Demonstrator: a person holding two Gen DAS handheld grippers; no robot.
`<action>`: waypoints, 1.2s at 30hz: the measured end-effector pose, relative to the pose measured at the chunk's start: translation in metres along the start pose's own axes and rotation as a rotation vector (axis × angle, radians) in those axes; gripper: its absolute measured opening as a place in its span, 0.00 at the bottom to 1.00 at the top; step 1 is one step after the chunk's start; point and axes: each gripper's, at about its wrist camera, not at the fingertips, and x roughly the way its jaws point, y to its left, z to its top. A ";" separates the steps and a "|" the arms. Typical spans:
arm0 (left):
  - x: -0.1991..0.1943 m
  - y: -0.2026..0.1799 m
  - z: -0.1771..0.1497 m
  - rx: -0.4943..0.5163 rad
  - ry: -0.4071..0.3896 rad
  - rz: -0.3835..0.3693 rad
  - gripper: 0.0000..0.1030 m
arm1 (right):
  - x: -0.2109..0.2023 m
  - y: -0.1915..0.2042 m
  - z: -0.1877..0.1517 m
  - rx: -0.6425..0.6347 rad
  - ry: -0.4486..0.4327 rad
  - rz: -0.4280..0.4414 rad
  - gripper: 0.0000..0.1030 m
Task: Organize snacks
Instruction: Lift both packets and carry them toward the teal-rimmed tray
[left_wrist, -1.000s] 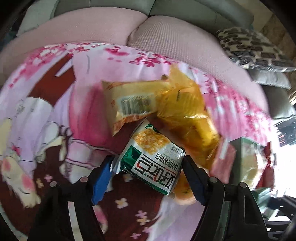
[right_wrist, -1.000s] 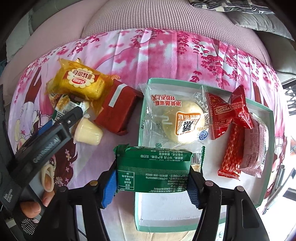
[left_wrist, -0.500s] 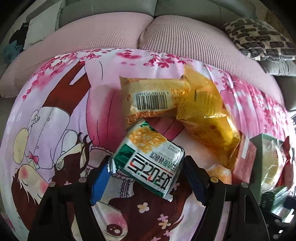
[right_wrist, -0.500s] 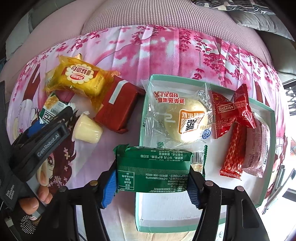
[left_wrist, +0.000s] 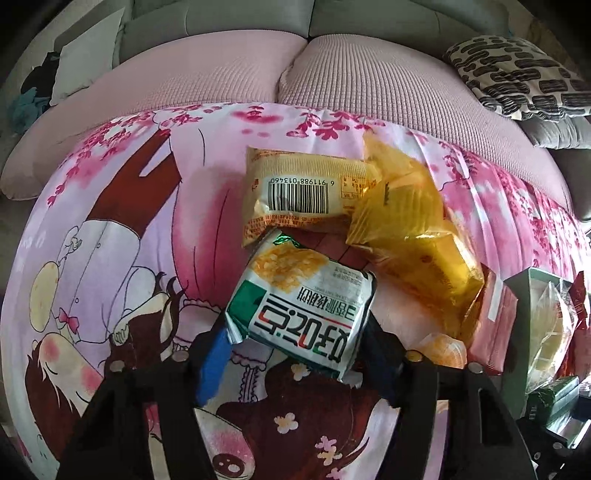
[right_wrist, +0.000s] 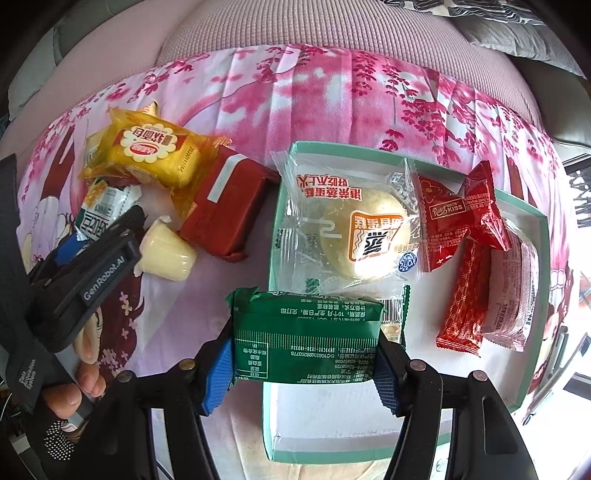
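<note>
My left gripper (left_wrist: 295, 339) points down at a white and green snack packet (left_wrist: 303, 306) lying on the pink printed cloth. Its jaws are closing, and both pads touch the packet's sides. That gripper (right_wrist: 99, 229) shows at the left of the right wrist view, beside a jelly cup (right_wrist: 166, 251). My right gripper (right_wrist: 304, 343) is shut on a dark green packet (right_wrist: 306, 332), held over the front left corner of the teal-rimmed tray (right_wrist: 275, 454). A bun in a clear wrapper (right_wrist: 362, 229), red packets (right_wrist: 458, 214) and a red stick (right_wrist: 461, 306) lie in the tray.
Left of the tray lie a yellow cake packet (right_wrist: 147, 155), a red box (right_wrist: 225, 210) and a beige barcoded packet (left_wrist: 303, 192). Pink sofa cushions (left_wrist: 221, 74) rise behind the cloth, with a patterned pillow (left_wrist: 517, 74) at the right. A person's fingers (right_wrist: 74, 387) grip the left handle.
The left gripper's jaws have narrowed onto the white and green packet, and its view has tilted up a little. The right gripper and its green packet have not moved.
</note>
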 end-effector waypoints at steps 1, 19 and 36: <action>-0.001 0.001 0.000 -0.005 0.001 -0.010 0.63 | -0.001 0.000 0.000 0.002 -0.001 0.000 0.65; -0.027 0.015 -0.010 -0.056 -0.003 -0.045 0.59 | -0.024 0.008 -0.008 0.004 -0.017 -0.006 0.65; -0.084 -0.023 -0.017 0.040 -0.080 -0.099 0.59 | -0.018 -0.035 -0.011 0.048 -0.017 -0.017 0.65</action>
